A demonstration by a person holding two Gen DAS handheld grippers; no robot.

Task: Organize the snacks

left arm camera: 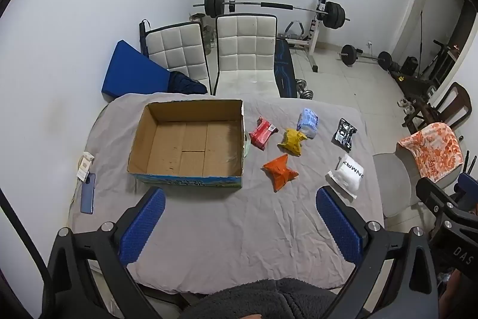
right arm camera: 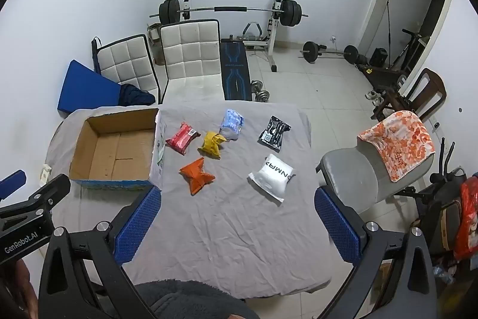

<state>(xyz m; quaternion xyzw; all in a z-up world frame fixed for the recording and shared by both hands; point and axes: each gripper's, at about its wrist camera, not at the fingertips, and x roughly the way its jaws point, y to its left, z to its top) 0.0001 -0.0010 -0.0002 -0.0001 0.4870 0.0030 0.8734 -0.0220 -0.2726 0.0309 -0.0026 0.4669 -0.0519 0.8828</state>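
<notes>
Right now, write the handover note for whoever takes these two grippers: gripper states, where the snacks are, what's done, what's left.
Left gripper: open, nothing between its fingers, above the near side of the table.
Right gripper: open, holding nothing, beside it.
Cardboard box: on the left of the grey cloth, nothing in it.
Snacks, all on the cloth right of the box: red pack nearest the box, yellow pack, light blue pack, orange pack, black pack, white pouch.
Done: nothing packed.
Left: presumably all six packs go into the box.
</notes>
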